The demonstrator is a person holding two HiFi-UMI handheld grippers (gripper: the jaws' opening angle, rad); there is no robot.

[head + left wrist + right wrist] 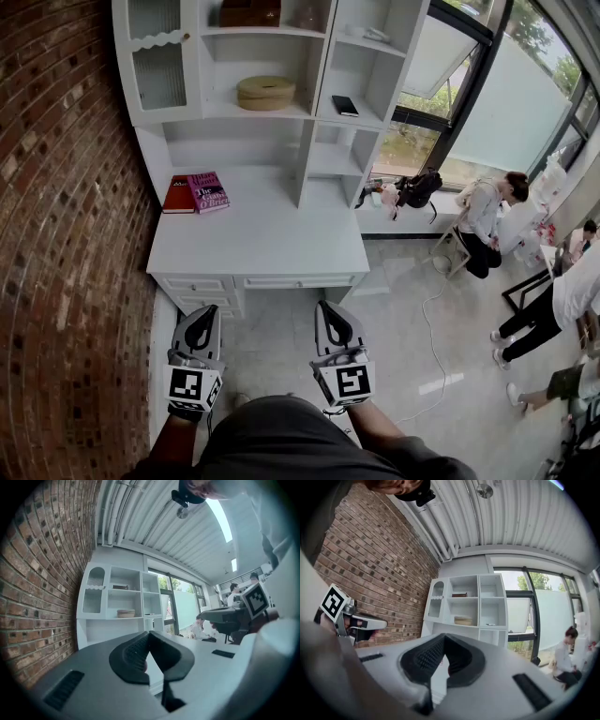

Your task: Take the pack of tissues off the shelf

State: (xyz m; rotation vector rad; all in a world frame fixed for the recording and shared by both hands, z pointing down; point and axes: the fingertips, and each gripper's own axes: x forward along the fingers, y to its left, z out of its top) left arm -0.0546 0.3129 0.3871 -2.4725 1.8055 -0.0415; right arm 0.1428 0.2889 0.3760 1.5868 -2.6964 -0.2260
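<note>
Brick wall (66, 234) flanks a white desk (272, 234) with shelves (319, 122) above it, windows (506, 103) on the other side, people beyond. Both the left gripper (204, 323) and right gripper (330, 323) hang closed and empty, well short of the desk's front edge. What I take for the pack of tissues (345, 105) lies flat near its shelf's front edge; closed jaws could shove it back or off

The head view's top edge cuts off the brown box (249, 12).
</note>
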